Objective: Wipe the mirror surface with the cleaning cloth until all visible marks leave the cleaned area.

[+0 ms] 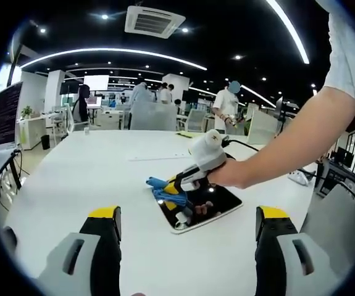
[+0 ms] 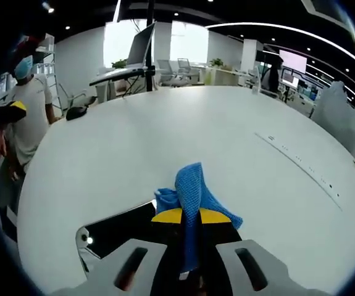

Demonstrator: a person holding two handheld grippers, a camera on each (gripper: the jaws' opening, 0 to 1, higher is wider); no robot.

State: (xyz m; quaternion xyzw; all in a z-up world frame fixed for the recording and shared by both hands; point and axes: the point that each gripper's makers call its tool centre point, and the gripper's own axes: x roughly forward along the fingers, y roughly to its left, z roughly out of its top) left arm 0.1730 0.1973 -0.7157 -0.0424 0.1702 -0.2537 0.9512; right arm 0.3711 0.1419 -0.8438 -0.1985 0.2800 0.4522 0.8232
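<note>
In the left gripper view, the mirror (image 1: 200, 208) is lying flat on the white table (image 1: 91, 179) just below the centre of the frame, a dark rounded rectangle with a pale rim, its long axis running from lower left to upper right so that one corner is pointing toward the bottom of the frame. The right gripper (image 1: 180, 192) is reaching in from the right, held by a hand (image 1: 226, 172), and is pressing the blue cloth (image 1: 162, 190) onto the mirror's upper-left end. The left gripper (image 1: 187, 223) is hovering at the bottom of the frame with its yellow-tipped jaws standing wide apart and nothing between them, well short of the mirror. In the right gripper view, the right gripper (image 2: 191, 216) is clenching the cloth (image 2: 192, 192), its jaws drawn together on the fabric, which is bunching upward in the centre of the frame and spilling to either side of the yellow tips. The mirror (image 2: 112, 231) is showing as a dark glossy slab at lower left, stretching from under the jaws toward the left edge, with a ceiling light reflecting near its rounded corner. The table (image 2: 239, 142) is spreading away toward the top of the frame.
</note>
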